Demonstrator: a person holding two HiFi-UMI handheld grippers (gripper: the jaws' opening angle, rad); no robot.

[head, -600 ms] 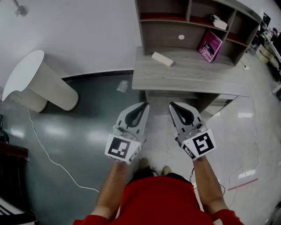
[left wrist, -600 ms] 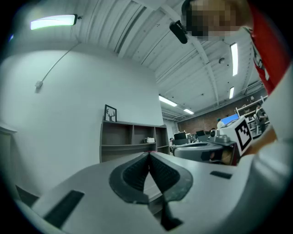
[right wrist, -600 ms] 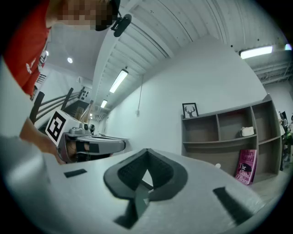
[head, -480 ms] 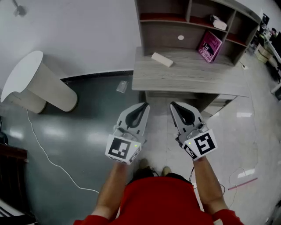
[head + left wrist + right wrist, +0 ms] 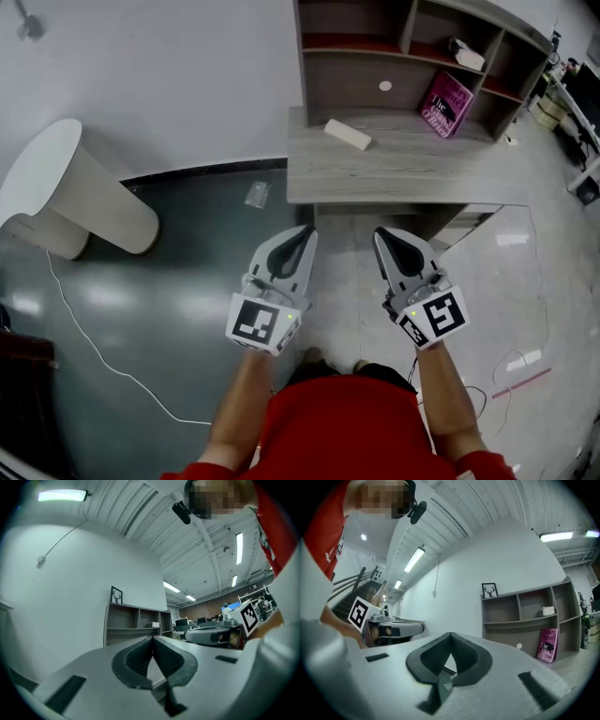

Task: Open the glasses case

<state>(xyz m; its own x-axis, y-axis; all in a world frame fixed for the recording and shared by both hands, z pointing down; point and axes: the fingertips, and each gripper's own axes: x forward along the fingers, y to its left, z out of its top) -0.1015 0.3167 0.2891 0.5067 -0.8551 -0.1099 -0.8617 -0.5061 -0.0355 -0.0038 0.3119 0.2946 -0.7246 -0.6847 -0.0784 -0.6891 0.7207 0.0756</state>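
Observation:
A cream oblong glasses case [image 5: 348, 133] lies closed on the grey wooden desk [image 5: 412, 173], near its back left, in the head view. My left gripper [image 5: 307, 231] and right gripper [image 5: 379, 232] hover side by side over the floor in front of the desk, well short of the case. Both are shut with nothing between the jaws. The left gripper view shows shut jaws [image 5: 153, 639] against a white wall and the shelf unit. In the right gripper view the jaws [image 5: 451, 634] are likewise shut. The case does not show in either gripper view.
A shelf unit [image 5: 366, 70] stands on the desk's back, with a pink book [image 5: 447, 104] leaning in it. A white round-topped stand [image 5: 66, 192] lies at the left. A white cable [image 5: 94, 347] and a plastic scrap [image 5: 256, 194] lie on the floor.
The head view has shifted a little, so the desk sits slightly farther right. Both grippers stay shut, side by side, and sit a touch lower in the picture.

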